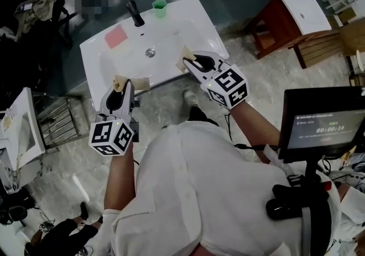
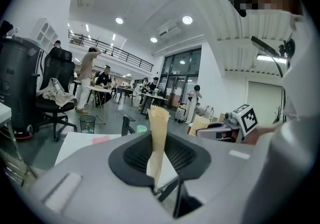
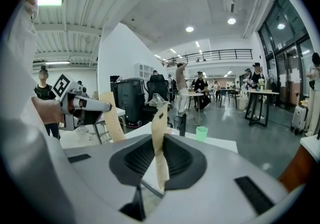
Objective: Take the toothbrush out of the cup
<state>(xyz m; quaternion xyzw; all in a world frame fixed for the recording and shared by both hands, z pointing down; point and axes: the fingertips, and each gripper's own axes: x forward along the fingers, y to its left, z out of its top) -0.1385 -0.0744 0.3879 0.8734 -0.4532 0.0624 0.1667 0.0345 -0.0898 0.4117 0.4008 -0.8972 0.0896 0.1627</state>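
A small green cup (image 1: 159, 7) stands at the far edge of the white sink (image 1: 194, 18), right of the black faucet (image 1: 136, 14). It also shows in the left gripper view as the cup (image 2: 141, 128) and in the right gripper view as the cup (image 3: 201, 132). I cannot make out a toothbrush in it. My left gripper (image 1: 128, 82) hovers at the sink's near left edge. My right gripper (image 1: 185, 58) is over the near right rim. Both are well short of the cup. Each gripper's tan pads (image 2: 159, 118) (image 3: 160, 118) look pressed together with nothing between them.
A pink flat item (image 1: 116, 36) lies on the sink's left, and the drain (image 1: 150, 52) is in the middle. A reddish wooden table (image 1: 279, 21) stands to the right, a metal rack (image 1: 57, 121) to the left, and a monitor (image 1: 325, 126) at the near right.
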